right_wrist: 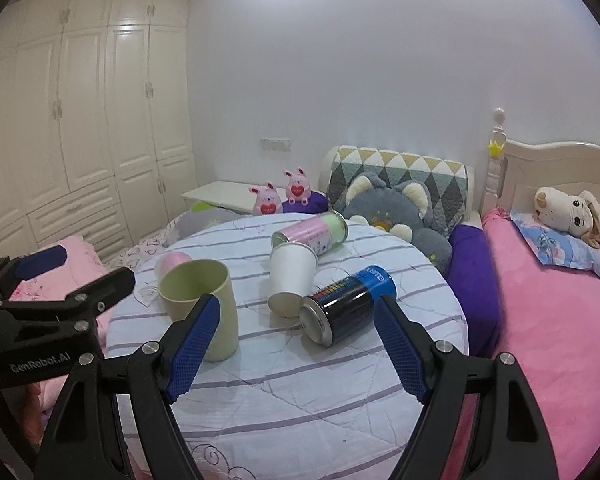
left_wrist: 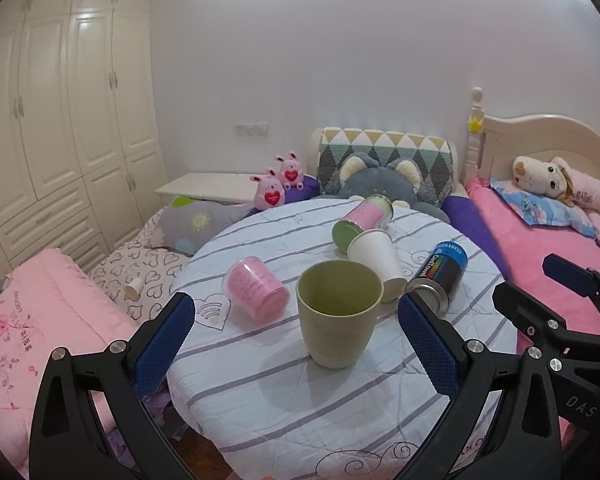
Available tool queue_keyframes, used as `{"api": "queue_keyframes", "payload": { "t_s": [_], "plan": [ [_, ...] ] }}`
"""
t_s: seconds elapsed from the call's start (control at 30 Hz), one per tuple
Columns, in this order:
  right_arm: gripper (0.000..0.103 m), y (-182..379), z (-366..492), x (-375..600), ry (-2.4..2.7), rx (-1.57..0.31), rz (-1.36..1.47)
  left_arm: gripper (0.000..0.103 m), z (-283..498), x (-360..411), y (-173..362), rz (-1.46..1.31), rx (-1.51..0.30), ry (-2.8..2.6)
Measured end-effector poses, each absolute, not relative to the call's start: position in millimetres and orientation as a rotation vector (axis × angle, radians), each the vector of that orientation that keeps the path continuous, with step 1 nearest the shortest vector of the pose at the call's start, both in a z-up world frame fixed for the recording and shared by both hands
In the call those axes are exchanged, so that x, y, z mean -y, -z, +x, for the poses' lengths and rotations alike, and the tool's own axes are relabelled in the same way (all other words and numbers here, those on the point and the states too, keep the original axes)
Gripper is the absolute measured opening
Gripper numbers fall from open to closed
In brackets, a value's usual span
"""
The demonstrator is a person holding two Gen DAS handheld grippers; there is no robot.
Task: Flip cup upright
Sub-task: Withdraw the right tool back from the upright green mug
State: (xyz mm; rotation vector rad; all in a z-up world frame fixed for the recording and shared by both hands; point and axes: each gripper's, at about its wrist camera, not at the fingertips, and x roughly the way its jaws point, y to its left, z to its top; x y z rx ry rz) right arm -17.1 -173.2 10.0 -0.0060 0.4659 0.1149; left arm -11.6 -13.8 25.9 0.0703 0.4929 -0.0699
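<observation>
- Green cup (left_wrist: 337,312) (right_wrist: 200,308): stands upright, mouth up and empty inside, on the striped cloth of the round tabletop (left_wrist: 300,400) (right_wrist: 300,380); serves here as the landmark.
- Left hand-held gripper (left_wrist: 296,342) (right_wrist: 74,276): jaws spread wide, one blue pad on each side of the green cup, neither pad touching it; it holds nothing.
- Right hand-held gripper (right_wrist: 296,344) (left_wrist: 548,280): jaws likewise wide apart and holding nothing; it sits to the right of the green cup, its left pad overlapping the cup's wall in the right wrist view, though contact cannot be told.
- Pink cup (left_wrist: 256,288) (right_wrist: 172,262): lies on its side just left of and behind the green cup.
- White paper cup (left_wrist: 378,264) (right_wrist: 290,280): lies tipped over behind and to the right of the green cup.
- Black-and-blue can (left_wrist: 440,274) (right_wrist: 348,306): lies on its side further right of the green cup, beside the paper cup.
- Pink-and-green can (left_wrist: 362,220) (right_wrist: 312,234): lies on its side behind the paper cup, farthest from the green cup.
- Grey plush cat (left_wrist: 380,184) (right_wrist: 396,208): beyond the tabletop's far edge.
</observation>
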Motion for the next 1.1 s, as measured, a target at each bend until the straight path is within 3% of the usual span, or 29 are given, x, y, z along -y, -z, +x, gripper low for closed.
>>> {"api": "queue_keyframes", "payload": {
  "t_s": [1.1],
  "plan": [
    [0.081,-21.4,-36.2,159.8,-0.117,-0.418,-0.041,0.103,-24.7,-1.2,-36.2,0.021,-0.481,0.068]
  ]
}}
